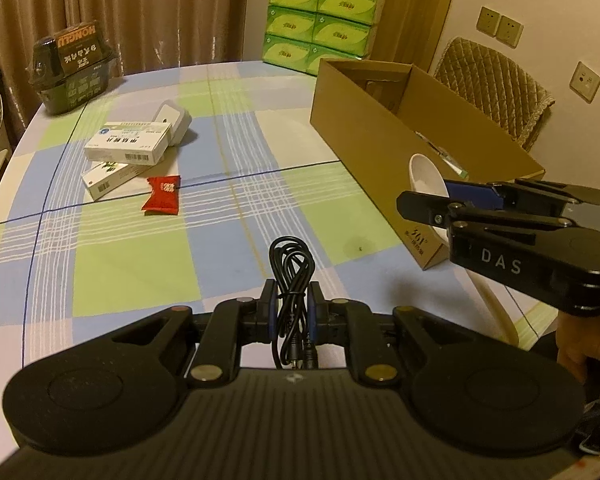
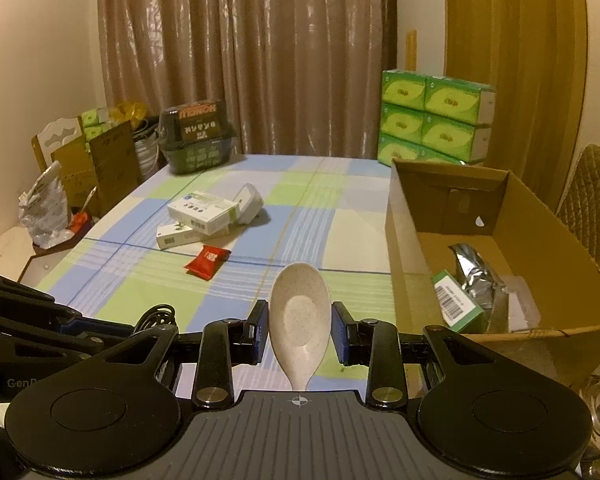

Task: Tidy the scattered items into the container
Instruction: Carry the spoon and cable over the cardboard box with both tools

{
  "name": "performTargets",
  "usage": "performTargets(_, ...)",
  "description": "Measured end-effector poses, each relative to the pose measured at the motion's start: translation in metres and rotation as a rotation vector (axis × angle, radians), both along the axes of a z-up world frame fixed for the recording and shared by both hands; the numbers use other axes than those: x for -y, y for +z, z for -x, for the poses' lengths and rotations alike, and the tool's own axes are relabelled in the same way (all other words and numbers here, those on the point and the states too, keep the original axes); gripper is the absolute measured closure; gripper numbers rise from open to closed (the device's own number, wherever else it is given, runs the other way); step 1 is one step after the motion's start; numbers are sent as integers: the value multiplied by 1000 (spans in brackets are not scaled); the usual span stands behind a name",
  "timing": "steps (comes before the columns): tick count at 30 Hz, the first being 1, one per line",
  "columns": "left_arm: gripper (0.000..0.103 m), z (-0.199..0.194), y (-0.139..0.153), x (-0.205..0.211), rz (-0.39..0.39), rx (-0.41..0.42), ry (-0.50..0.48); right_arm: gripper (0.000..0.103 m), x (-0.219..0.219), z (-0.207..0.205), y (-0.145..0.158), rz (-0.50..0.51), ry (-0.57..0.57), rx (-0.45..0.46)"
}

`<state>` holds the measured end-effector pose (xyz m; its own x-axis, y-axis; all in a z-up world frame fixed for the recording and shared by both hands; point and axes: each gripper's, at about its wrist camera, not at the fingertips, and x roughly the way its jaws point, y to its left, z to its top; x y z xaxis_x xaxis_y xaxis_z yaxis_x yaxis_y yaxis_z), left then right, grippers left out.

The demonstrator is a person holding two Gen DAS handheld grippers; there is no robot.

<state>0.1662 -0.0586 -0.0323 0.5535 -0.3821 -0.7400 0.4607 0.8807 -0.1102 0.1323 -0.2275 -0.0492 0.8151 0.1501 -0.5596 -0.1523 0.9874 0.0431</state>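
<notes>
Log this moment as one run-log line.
left gripper: shut on black cable | right gripper: shut on white spoon | cardboard box: open, partly filled | red packet: on table

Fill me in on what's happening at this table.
A person is tidying loose items into the cardboard box, with a hand-held gripper in each hand. The left hand-held gripper is shut on a bundled black cable; the right hand-held gripper holds a speckled white spoon beside the box. Three white boxes and a red packet lie on the checked tablecloth. A few packages are already in the box.
</notes>
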Motion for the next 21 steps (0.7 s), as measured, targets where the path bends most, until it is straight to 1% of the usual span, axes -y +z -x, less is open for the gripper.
performTargets(21, 92, 0, 13, 42, 25, 13, -69, 73, 39, 8, 22, -14, -67, 40)
